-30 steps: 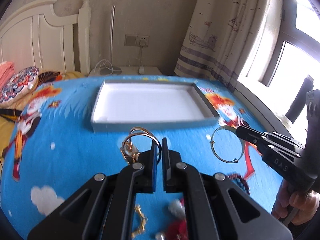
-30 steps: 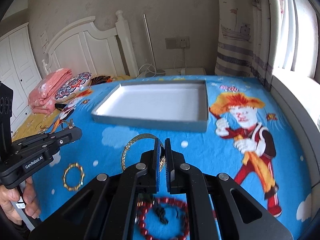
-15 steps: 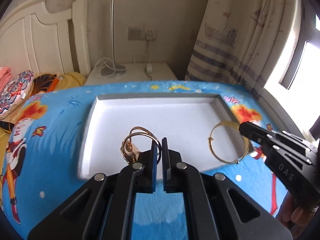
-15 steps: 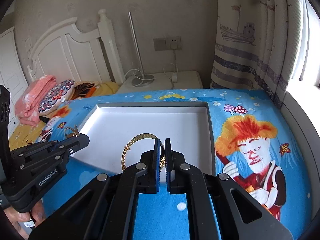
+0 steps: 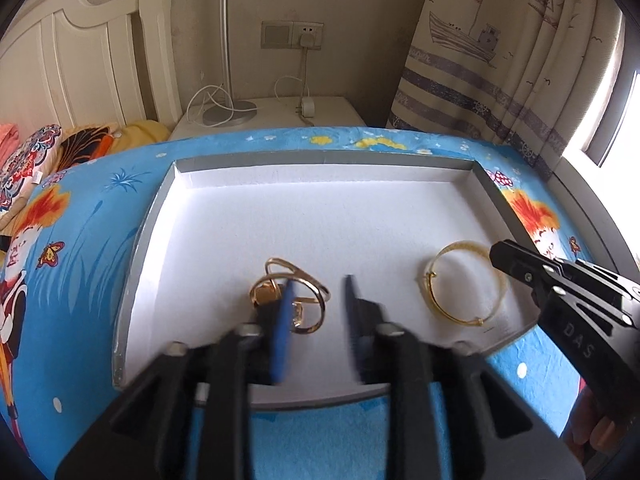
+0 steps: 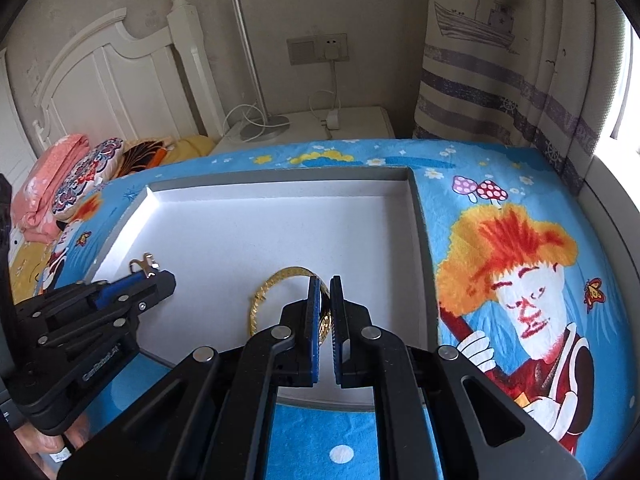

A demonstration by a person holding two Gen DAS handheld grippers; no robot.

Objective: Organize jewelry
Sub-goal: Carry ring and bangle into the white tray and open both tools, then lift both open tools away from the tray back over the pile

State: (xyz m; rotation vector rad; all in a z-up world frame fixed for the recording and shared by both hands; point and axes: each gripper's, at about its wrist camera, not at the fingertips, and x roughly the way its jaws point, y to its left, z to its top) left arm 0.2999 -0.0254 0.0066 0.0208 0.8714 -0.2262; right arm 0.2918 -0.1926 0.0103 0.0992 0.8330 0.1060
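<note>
Both grippers have travelled from the blue cartoon blanket (image 6: 500, 168), where more jewelry lay, to above the shallow white tray (image 5: 132, 264), each carrying a gold piece. The left gripper (image 5: 318, 296) has just been opening: its fingers now stand spread, and the looped gold bangle (image 5: 296, 280) sits at the inner face of the left finger, low over the tray floor or on it — whether it has dropped fully free I cannot tell.

The right gripper (image 6: 325, 304) keeps its fingers pressed together on the rim of the plain gold bracelet (image 6: 280, 280), which hangs tilted just above the tray's right half.

So the step in hand is the drop-off. Next, the right fingers need to part so the bracelet settles flat inside the walls, and the left gripper needs to lift clear without snagging the bangle's loops — thin rings like these likely catch on the pads.

Apart from these two pieces the tray holds nothing; both are near its front wall, well apart from each other.
</note>
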